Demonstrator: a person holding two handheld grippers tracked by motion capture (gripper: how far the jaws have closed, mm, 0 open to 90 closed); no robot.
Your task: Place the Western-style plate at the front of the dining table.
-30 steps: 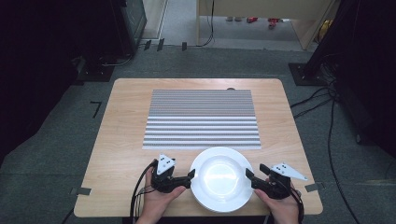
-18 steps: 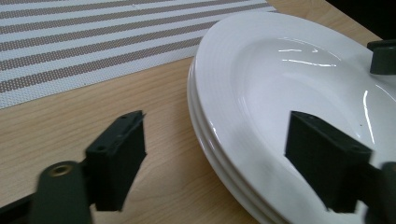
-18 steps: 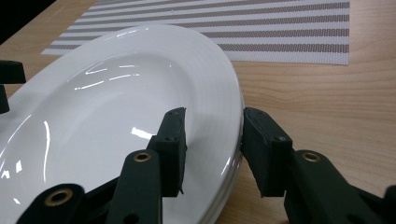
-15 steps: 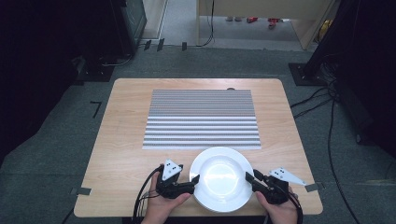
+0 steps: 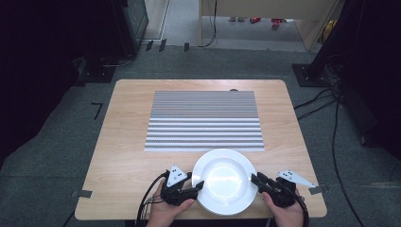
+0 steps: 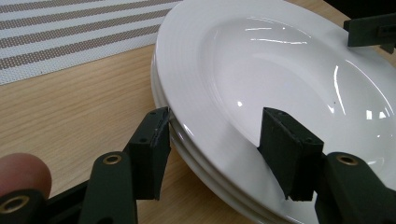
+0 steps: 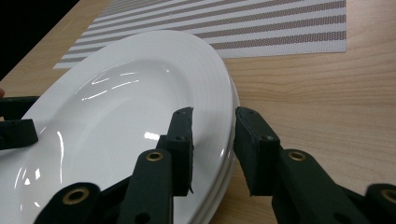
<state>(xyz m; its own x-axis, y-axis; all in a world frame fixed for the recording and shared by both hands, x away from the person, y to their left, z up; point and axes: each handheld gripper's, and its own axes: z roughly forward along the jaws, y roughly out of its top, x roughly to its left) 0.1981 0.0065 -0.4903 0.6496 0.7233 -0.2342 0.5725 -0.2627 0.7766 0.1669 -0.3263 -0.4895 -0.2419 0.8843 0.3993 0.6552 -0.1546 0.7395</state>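
Note:
A stack of white plates [image 5: 224,179] sits at the table's near edge, just in front of the striped placemat [image 5: 204,120]. My left gripper [image 5: 198,185] is at the stack's left rim. In the left gripper view it [image 6: 217,140] is open, with its jaws wide apart on either side of the top plate's [image 6: 261,60] rim. My right gripper [image 5: 255,179] is at the right rim. In the right gripper view it [image 7: 215,140] is open with a narrower gap: one jaw over the plate [image 7: 116,102], the other outside the edge.
The wooden table [image 5: 127,156] stands on grey carpet. Dark equipment is at the left and right, and cables run on the floor at the right. The placemat covers the table's middle and far part. Bare wood lies on both sides of the plates.
Both grippers have closed in on the plates. The left one slid right until its jaws straddle the rim, and the right one edged left onto the opposite rim. The plates have not moved.

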